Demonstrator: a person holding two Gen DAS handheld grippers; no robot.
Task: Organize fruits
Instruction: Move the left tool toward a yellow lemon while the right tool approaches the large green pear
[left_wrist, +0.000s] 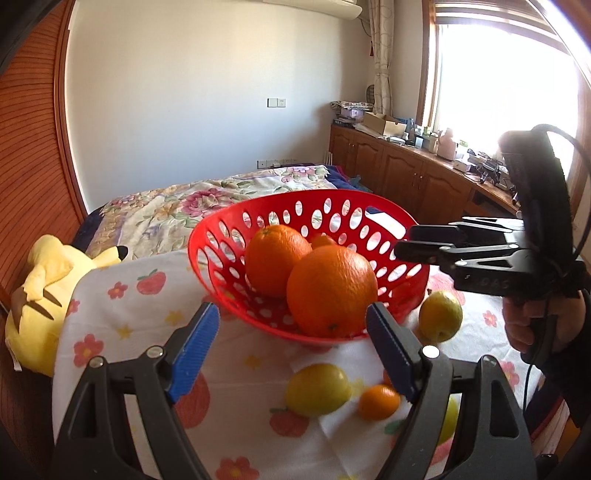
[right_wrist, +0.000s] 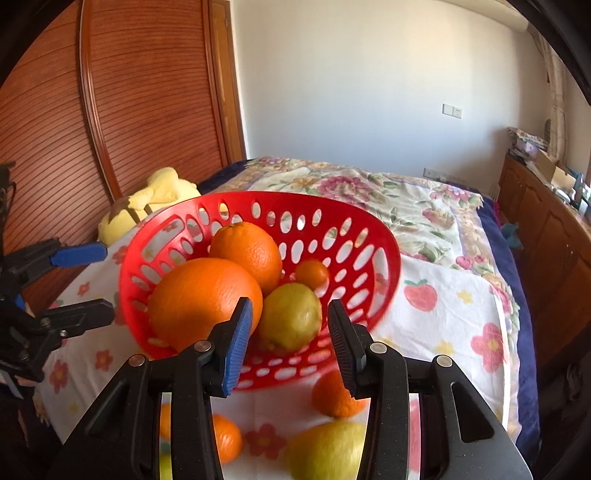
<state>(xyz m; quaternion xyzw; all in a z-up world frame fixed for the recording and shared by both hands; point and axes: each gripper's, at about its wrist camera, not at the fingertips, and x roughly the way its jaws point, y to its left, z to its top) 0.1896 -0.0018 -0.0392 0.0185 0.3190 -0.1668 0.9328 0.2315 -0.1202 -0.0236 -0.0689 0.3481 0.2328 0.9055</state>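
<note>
A red perforated basket (left_wrist: 218, 240) (right_wrist: 369, 236) stands on a fruit-print cloth on the bed. It holds two large oranges (left_wrist: 330, 290) (right_wrist: 203, 299), a small orange (right_wrist: 312, 273) and a yellow lemon (right_wrist: 290, 315). My left gripper (left_wrist: 293, 332) is open and empty in front of the basket. My right gripper (right_wrist: 290, 328) is open around the lemon in the basket, not touching it; it also shows in the left wrist view (left_wrist: 424, 242) at the basket's right rim. Loose lemons (left_wrist: 317, 387) (left_wrist: 441, 315) (right_wrist: 327, 450) and small oranges (left_wrist: 378, 402) (right_wrist: 336, 397) lie on the cloth.
A yellow plush toy (left_wrist: 40, 291) (right_wrist: 147, 206) lies left of the basket against a wooden wardrobe (right_wrist: 129, 92). A floral quilt (right_wrist: 369, 195) covers the bed behind. Wooden cabinets (left_wrist: 406, 173) with clutter run under the window at right.
</note>
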